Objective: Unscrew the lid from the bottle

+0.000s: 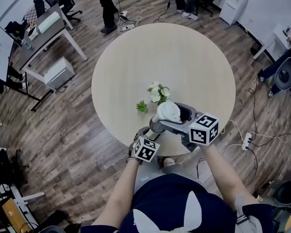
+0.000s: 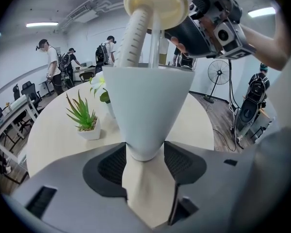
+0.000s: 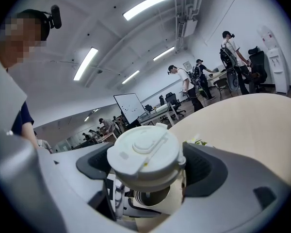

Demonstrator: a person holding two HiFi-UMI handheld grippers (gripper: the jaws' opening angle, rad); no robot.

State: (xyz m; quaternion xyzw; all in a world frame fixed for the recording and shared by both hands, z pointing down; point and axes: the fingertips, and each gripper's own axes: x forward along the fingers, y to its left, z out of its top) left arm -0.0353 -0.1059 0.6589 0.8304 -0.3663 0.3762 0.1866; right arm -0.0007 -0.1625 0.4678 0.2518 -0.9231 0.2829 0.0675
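Left gripper (image 2: pixel 144 166) jaws clamped the bottle (image 2: pixel 148 106) at its narrow base; above the bottle, right gripper (image 3: pixel 148 168) jaws gripped the lid (image 3: pixel 143 152); smooth tapered plastic, probably light, slippery

Left gripper view's top edge cuts off the lid (image 2: pixel 155 6).

Head view overhead, gripper views close, bottle (image 1: pixel 167 111) shared

Count: one round table (image 1: pixel 184 57); one bottle (image 2: pixel 148 106); one lid (image 3: pixel 144 157).
Grippers: two, the left gripper (image 2: pixel 145 164) and the right gripper (image 3: pixel 145 174).
Potted plants on the table: two. One spiky green plant (image 1: pixel 142 106) sits at the bottle's 9 o'clock and one white-flowered plant (image 1: pixel 157 92) at its 11 o'clock.
Pedestal fan (image 2: pixel 218 72): one.
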